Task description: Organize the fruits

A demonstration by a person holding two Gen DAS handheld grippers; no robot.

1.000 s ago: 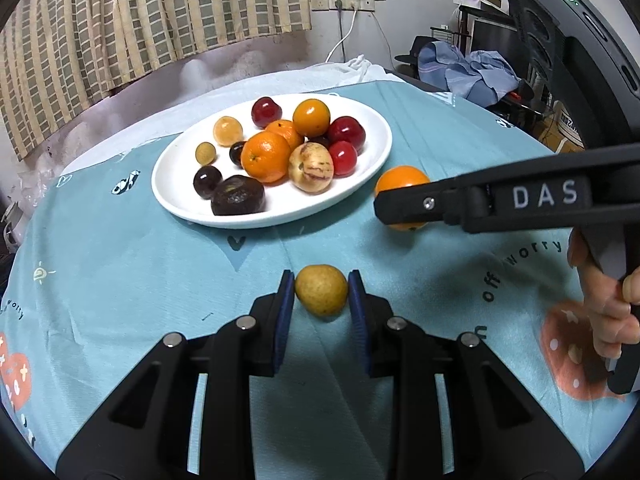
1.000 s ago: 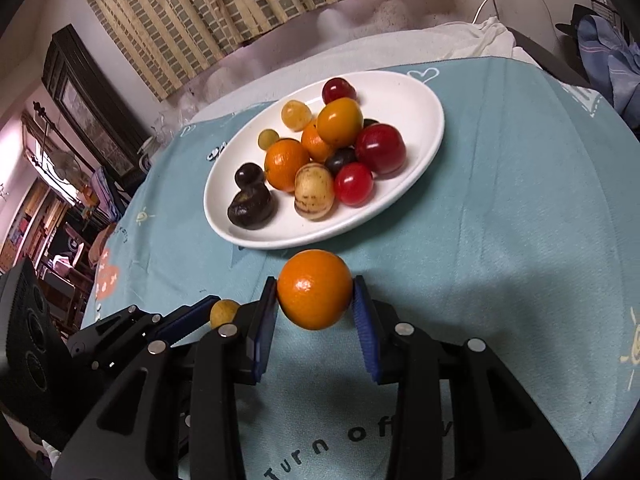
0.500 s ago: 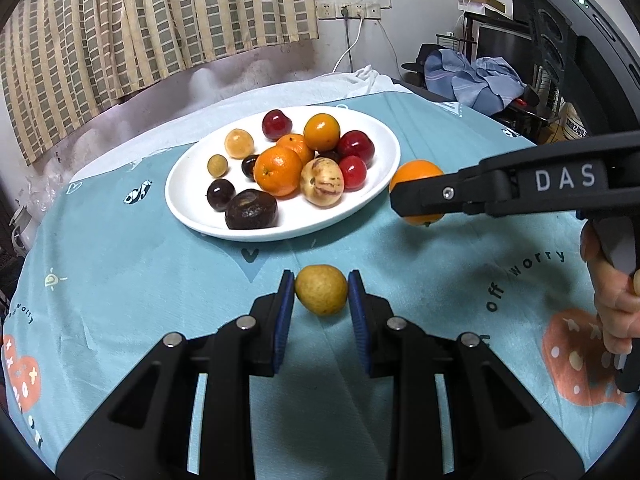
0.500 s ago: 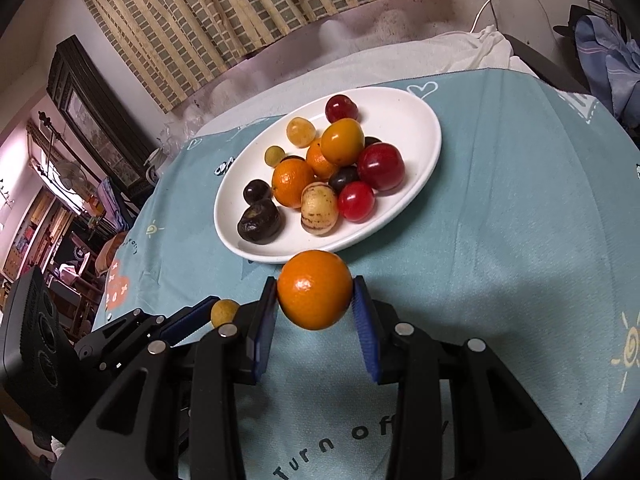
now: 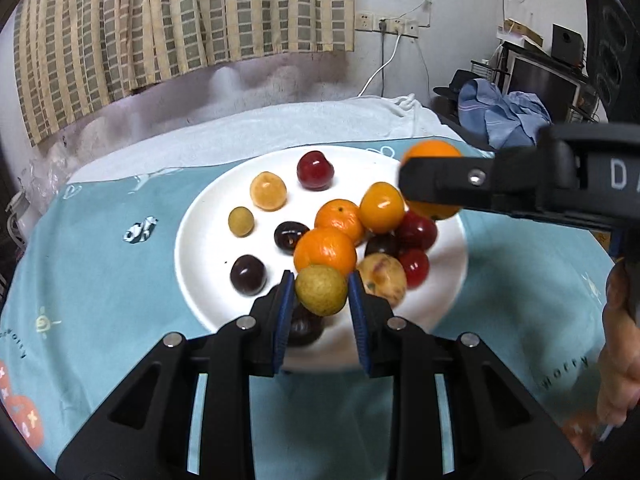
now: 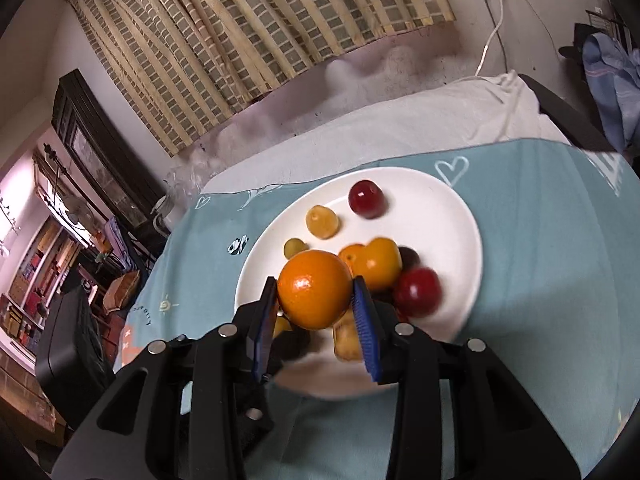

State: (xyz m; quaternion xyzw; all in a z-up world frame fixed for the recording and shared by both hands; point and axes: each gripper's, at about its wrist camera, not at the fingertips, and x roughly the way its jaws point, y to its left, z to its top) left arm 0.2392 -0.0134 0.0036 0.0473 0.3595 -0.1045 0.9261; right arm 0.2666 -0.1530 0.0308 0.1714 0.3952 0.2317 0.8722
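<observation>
Risk first: both claws carry fruit over a crowded white plate (image 5: 192,240). Left claw (image 5: 321,292) is clamped on a small yellow-green fruit (image 5: 321,289), held above the plate's near rim; right claw (image 6: 316,300) is clamped on an orange (image 6: 315,289), held above the central heap. Judgement: the round, smooth fruit sits only between flat blue pads, so a jolt or a loosened squeeze could drop it onto the pile. A drop would likely knock the red plums (image 5: 416,232) or mandarins (image 5: 325,250) rolling off the shallow rim. The two claws are close together in the left wrist view; a collision is possible if both descend at once. Free plate area lies on the left side, near the small green fruit (image 5: 241,221).

Bench (image 5: 100,260): round, covered in a teal printed cloth over a white one. Room: striped curtain (image 5: 160,20), wall sockets with a white cable, clothes heaped at right.
</observation>
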